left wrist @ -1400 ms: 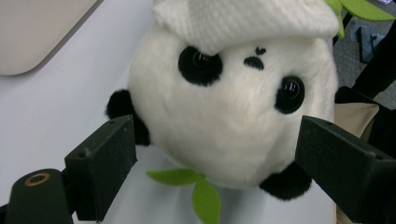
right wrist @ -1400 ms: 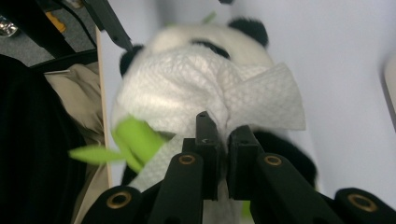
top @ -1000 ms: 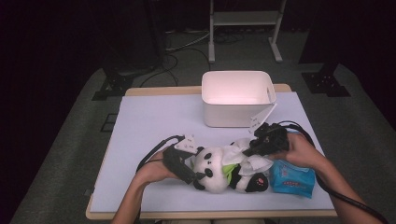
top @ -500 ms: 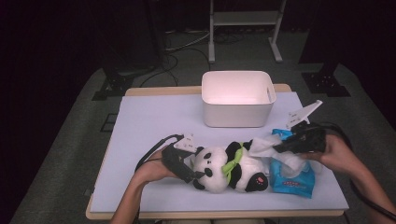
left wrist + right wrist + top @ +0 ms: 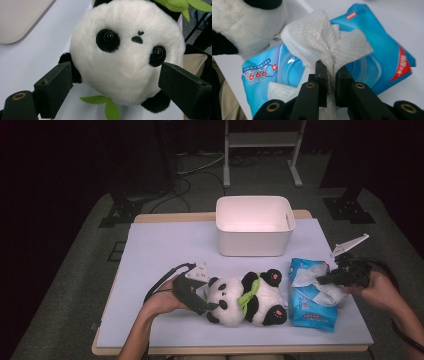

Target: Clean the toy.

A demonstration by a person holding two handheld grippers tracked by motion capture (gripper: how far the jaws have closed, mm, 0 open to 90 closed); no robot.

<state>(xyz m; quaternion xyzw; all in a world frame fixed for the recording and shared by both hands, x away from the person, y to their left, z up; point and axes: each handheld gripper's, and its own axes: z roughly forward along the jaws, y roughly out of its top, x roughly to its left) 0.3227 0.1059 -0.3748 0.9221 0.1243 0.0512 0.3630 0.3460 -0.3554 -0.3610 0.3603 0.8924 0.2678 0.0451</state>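
Lying on the table (image 5: pixel 160 250) before a white bin (image 5: pixel 254 226), the panda (image 5: pixel 247 297) has its head between the left gripper's (image 5: pixel 207 304) wide-open jaws. Beside it, the right gripper (image 5: pixel 328 71) pinches a wipe (image 5: pixel 324 42) above the blue pack (image 5: pixel 312 300).

Mat (image 5: pixel 165 245) left of bin (image 5: pixel 254 225) open; panda (image 5: pixel 247 297) and wipes pack (image 5: pixel 312 302) crowd front right.
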